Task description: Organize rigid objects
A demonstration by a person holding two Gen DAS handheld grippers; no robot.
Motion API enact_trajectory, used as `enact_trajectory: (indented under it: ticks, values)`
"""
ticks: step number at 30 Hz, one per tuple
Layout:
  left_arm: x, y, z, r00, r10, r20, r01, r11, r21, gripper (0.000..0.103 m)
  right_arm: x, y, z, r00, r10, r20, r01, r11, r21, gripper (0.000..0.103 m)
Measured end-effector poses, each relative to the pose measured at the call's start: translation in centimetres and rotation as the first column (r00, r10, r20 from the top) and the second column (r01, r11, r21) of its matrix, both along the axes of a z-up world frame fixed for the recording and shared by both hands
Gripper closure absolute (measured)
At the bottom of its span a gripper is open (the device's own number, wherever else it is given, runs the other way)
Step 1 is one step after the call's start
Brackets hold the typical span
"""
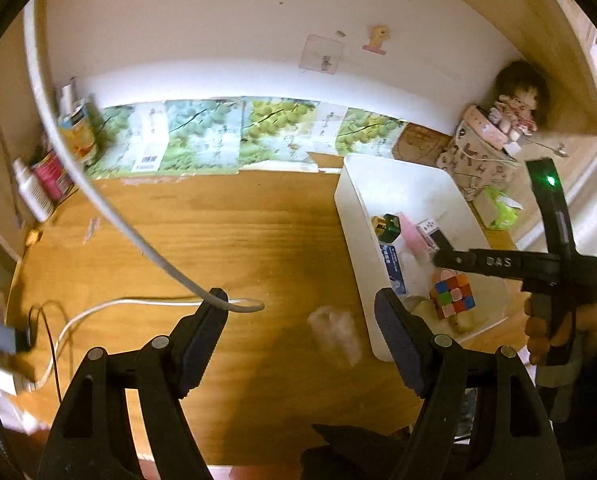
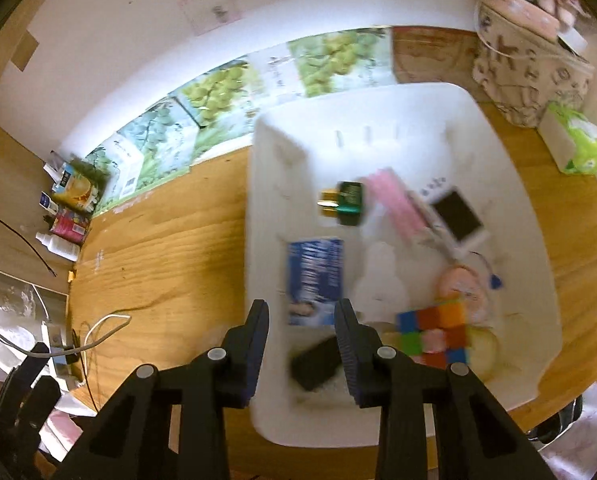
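Wooden desk (image 1: 226, 232) is stretching ahead of the left gripper (image 1: 300, 308), backed by a white wall and a strip of grape-printed cartons (image 1: 218, 136). Its jaws are standing spread wide with nothing between them, hovering over bare wood. A white cable (image 1: 98, 196) is sweeping down from the upper left and crossing in front of the left finger. A pale, blurred, crumpled scrap (image 1: 334, 332) is lying on the wood just ahead, toward the right finger. Off to the right, the white bin (image 1: 352, 216) is sitting on the desk, holding a colourful puzzle cube (image 1: 452, 294), a blue packet (image 1: 392, 268) and a green-and-gold block (image 1: 388, 228). The right gripper (image 1: 442, 258) is reaching over that bin from the right. A doll (image 1: 516, 102) is sitting in the far right corner.

Seen from the right wrist, the same desk (image 2: 158, 256) is lying to the left, and the right gripper (image 2: 301, 314) is hanging directly above the white bin (image 2: 266, 184), jaws parted and holding nothing. Ahead, between the fingertips, the blue packet (image 2: 316, 280) is lying on the bin floor; a black object (image 2: 316, 362) is resting nearer, between the fingers. The puzzle cube (image 2: 434, 334) is sitting to the right, the green-and-gold block (image 2: 344, 204) farther ahead, and a pink item (image 2: 394, 206) beside it.
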State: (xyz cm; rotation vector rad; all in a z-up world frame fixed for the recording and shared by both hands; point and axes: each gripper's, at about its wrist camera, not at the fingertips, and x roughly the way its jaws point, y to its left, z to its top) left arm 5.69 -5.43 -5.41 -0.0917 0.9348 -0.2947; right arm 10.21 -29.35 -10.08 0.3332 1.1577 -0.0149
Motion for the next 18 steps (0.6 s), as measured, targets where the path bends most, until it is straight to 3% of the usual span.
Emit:
enact_trajectory:
  ticks: [4, 8, 11, 15, 18]
  values:
    - [-1.9, -0.6, -0.6, 0.992, 0.124, -0.012, -0.124, 0.992, 0.011, 0.024, -1.2, -1.9, -0.5, 0.999, 0.043, 0.0, -0.043, 0.999, 0.002, 0.069]
    - [-3.8, -0.1, -1.1, 0.966, 0.258, -0.02, -0.258, 0.966, 0.01, 0.024, -2.1, -1.7, -0.2, 0.981, 0.184, 0.068, -0.184, 0.983, -0.002, 0.068]
    - [-5.0, 0.3, -1.2, 0.946, 0.325, -0.013, -0.324, 0.946, 0.02, 0.024, -2.7, -0.1, 0.0, 0.941, 0.312, 0.134, -0.314, 0.949, -0.009, 0.067]
    - [-6.6, 1.6, -0.9, 0.907, 0.419, 0.026, -0.42, 0.908, 0.007, 0.023, -3.6, 2.2, -0.2, 0.882, 0.429, 0.192, -0.438, 0.899, 0.002, 0.047]
    - [-7.6, 3.1, -0.1, 0.872, 0.487, 0.053, -0.486, 0.874, -0.029, 0.02, -4.3, 4.6, -0.6, 0.83, 0.514, 0.217, -0.529, 0.848, 0.015, 0.042]
